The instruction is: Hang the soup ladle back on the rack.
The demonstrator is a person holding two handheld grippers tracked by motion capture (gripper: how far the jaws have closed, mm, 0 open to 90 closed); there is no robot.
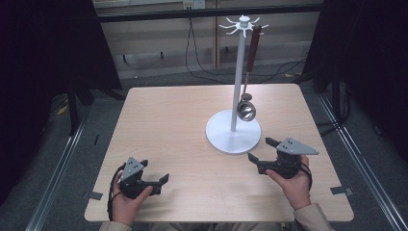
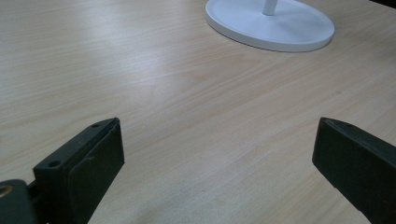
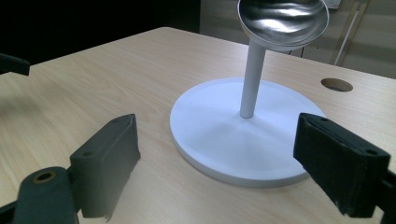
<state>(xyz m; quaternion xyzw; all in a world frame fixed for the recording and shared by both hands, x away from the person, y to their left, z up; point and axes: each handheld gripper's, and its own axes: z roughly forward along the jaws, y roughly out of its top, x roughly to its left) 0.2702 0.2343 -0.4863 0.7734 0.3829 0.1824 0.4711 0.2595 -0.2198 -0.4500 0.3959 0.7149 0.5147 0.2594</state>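
A white utensil stand (image 1: 239,72) rises from a round white base (image 1: 233,132) (image 2: 271,25) (image 3: 243,130) right of the table's middle. A steel ladle (image 1: 248,109) with a brown handle hangs from a hook at the top, its bowl (image 3: 282,21) beside the pole. My left gripper (image 1: 158,177) (image 2: 219,158) rests low at the front left, held by a hand, open and empty. To the right of the base, my right gripper (image 1: 262,150) (image 3: 217,168) is open, empty, and pointing at the base.
The light wooden table (image 1: 178,120) has a small round hole (image 3: 337,84) near its far edge in the right gripper view. Black cables hang on the wall behind. Dark curtains and metal floor rails flank the table.
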